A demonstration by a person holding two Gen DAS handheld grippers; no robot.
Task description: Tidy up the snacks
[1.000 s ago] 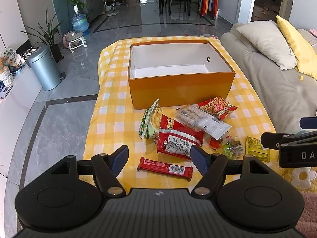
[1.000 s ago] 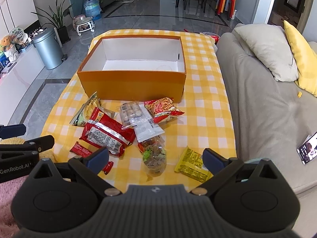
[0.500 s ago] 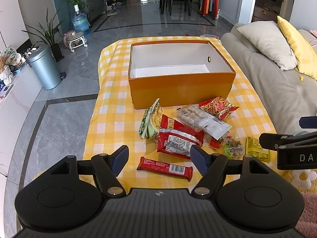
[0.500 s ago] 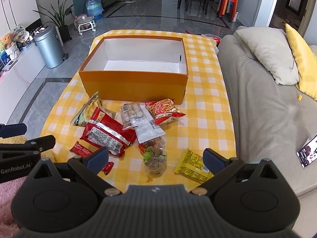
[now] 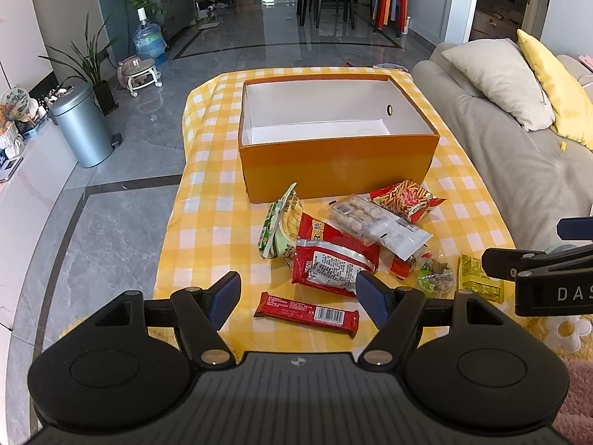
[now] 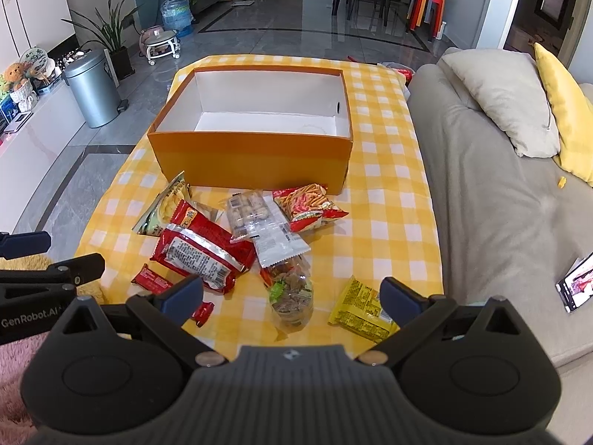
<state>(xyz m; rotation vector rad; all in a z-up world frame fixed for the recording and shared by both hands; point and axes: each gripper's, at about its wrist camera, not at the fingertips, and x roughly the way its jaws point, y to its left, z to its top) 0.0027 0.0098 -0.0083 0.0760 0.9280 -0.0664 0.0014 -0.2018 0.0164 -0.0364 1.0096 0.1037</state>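
Presently both units hang over the near edge of the checked surface (image 5: 207,200), nothing between the jaws. Left hand-held gripper (image 5: 298,298): jaws spread, red bar (image 5: 307,313) directly ahead and just below, long axis crosswise to the fingers. Right hand-held gripper (image 6: 291,294): also spread, clear nut pouch (image 6: 291,296) ahead of it, yellow packet (image 6: 361,311) beside its right finger. Judgement: left is nearer the bar, so it goes first. Orange box (image 5: 333,167) beyond the pile, empty. Left view shows the whole bar; right view hides its middle behind a finger.
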